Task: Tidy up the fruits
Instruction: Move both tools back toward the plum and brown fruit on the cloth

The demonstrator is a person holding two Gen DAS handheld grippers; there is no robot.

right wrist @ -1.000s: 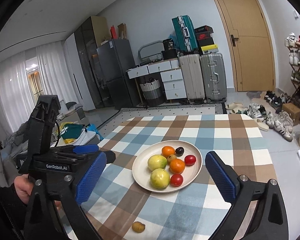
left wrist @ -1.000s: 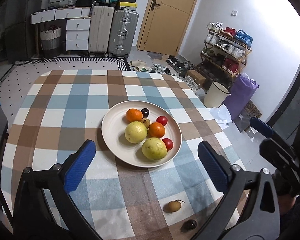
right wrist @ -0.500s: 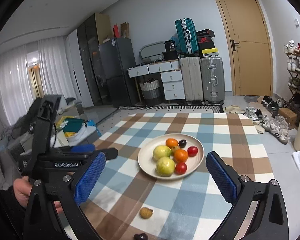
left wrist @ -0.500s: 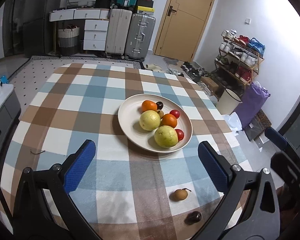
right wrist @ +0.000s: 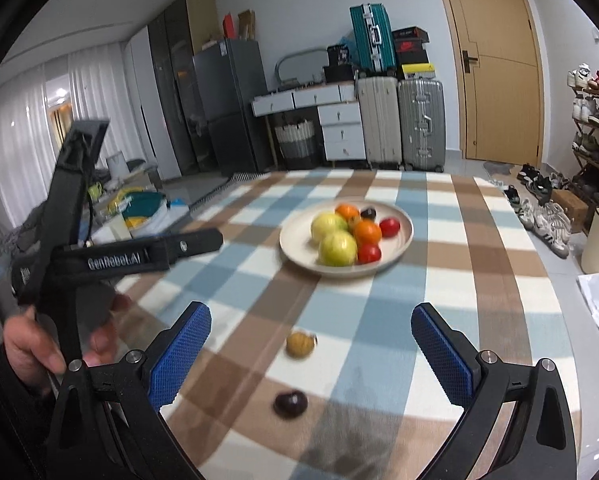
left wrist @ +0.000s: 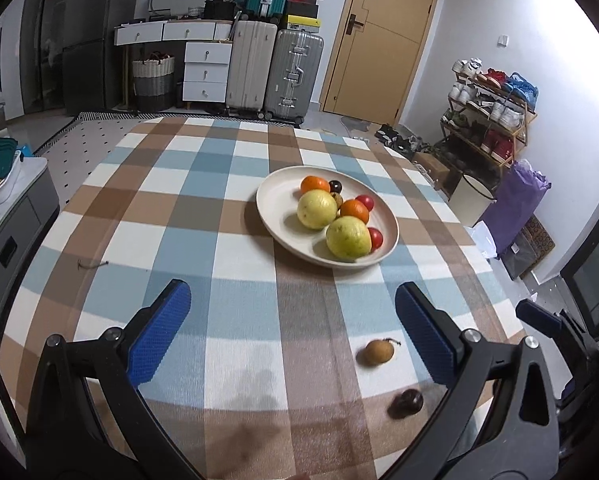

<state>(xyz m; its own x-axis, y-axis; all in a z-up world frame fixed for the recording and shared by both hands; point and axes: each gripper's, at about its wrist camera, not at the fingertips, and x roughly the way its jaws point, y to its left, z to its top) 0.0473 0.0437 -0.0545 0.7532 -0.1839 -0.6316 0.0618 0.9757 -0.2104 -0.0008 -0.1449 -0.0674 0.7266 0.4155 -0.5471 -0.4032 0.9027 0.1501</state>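
On the checked table (left wrist: 227, 216) a cream plate (left wrist: 275, 216) holds two yellow-green fruits, two oranges, two red tomatoes and a dark plum. Nearer the edge, well apart from the plate, a small brown fruit (left wrist: 378, 352) and a dark fruit (left wrist: 408, 402) lie on the cloth. Left claw (left wrist: 291, 336) hovers wide open, holding nothing. Right claw (right wrist: 311, 356) gapes just as wide, empty, above those two loose fruits.
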